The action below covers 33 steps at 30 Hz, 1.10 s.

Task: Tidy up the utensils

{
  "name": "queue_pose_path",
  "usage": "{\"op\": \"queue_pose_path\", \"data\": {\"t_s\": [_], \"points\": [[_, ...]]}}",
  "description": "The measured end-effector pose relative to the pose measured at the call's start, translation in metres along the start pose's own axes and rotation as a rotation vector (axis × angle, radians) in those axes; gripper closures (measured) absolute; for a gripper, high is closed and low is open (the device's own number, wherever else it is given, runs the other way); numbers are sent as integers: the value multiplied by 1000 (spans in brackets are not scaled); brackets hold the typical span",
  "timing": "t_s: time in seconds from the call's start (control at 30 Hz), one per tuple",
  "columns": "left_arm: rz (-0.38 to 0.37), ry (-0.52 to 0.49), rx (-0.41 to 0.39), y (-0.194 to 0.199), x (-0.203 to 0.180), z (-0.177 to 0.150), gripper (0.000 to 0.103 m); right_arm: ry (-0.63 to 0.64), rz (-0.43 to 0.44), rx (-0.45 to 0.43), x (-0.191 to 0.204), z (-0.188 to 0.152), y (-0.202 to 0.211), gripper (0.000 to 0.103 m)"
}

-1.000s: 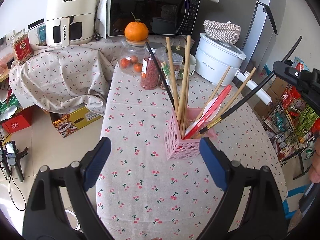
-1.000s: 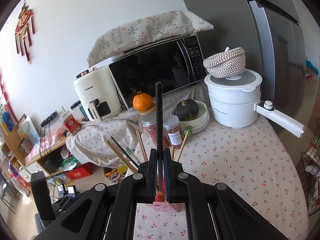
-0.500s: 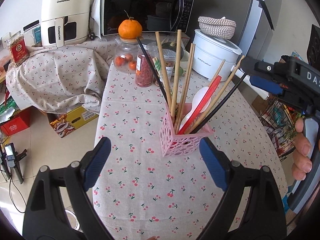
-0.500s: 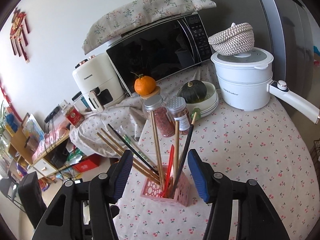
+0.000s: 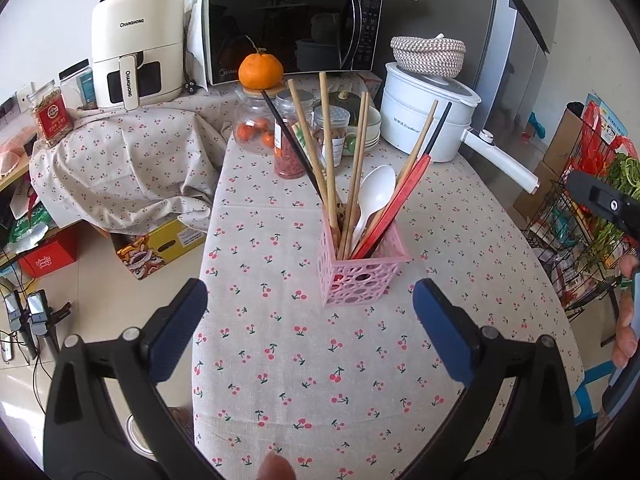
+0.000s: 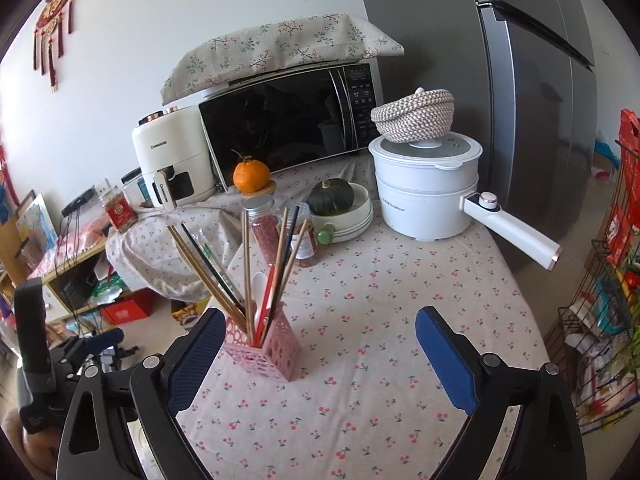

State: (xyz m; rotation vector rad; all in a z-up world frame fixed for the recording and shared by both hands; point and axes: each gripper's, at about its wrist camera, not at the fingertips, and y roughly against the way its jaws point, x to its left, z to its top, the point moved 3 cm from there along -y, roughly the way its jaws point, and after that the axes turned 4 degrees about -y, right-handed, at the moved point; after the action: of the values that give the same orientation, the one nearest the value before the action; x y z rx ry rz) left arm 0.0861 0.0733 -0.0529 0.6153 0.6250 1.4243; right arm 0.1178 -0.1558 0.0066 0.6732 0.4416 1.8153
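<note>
Two grippers are seen spread wide over a cherry-print tablecloth (image 5: 280, 360), nothing held between the pads of either. The left gripper (image 5: 310, 324) is held low in front of the pink utensil holder (image 5: 362, 276), which stands upright near the middle of the table. Wooden chopsticks (image 5: 330, 152), two black chopsticks (image 5: 294, 146), a white spoon (image 5: 376, 190) and a red utensil (image 5: 400, 196) are leaned inside it. Behind the holder, spice jars (image 5: 288, 136), a glass jar topped by an orange (image 5: 260, 70), a bowl with a dark squash (image 6: 330, 196), a white electric pot (image 5: 428, 116) carrying a woven basket (image 5: 428, 50), a microwave (image 5: 288, 26) and an air fryer (image 5: 136, 46) are crowded along the far edge. A wire rack (image 5: 584, 216) stands to the right of the table. The path between the grippers and the holder is left unobstructed. The right gripper (image 6: 316, 352) is seen from its own camera with the holder just beside its left pad, not touched.

Compared with a second earlier, the right gripper's jaws have just been opening: the black chopstick then pinched upright between them is now found resting in the holder, and the gripper is seen drawn back from it. The left jaws have also been widened slightly, with nothing between them.
</note>
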Motion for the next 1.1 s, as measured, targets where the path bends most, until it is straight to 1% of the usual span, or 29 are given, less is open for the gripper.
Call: {"op": "queue_pose_path", "data": {"t_s": [0.07,0.17,0.3,0.43,0.6,0.77,0.93,1.1], "points": [[3,6,16,-2,-4,-2,1,9,-28,8,-7,-7,8,1],[10,-4,35,-2,-15,-4,1,6,-70,14,-16,-15,19,0],[12,-11,30,4,-30,-6,1,-4,-131,14,-29,-23,32,0],[11,-9,5,15,-42,-7,1,-17,-175,29,-38,-30,41,0],[27,-21,-37,28,-53,-7,1,-31,-192,31,-47,-35,53,0],[20,-35,-64,39,-63,-7,1,-18,-204,20,-48,-37,63,0],[39,-46,-94,45,-69,-7,1,-26,-211,31,-48,-39,62,0],[51,-48,-97,45,-72,-8,1,-24,-224,36,-48,-40,61,0]]}}
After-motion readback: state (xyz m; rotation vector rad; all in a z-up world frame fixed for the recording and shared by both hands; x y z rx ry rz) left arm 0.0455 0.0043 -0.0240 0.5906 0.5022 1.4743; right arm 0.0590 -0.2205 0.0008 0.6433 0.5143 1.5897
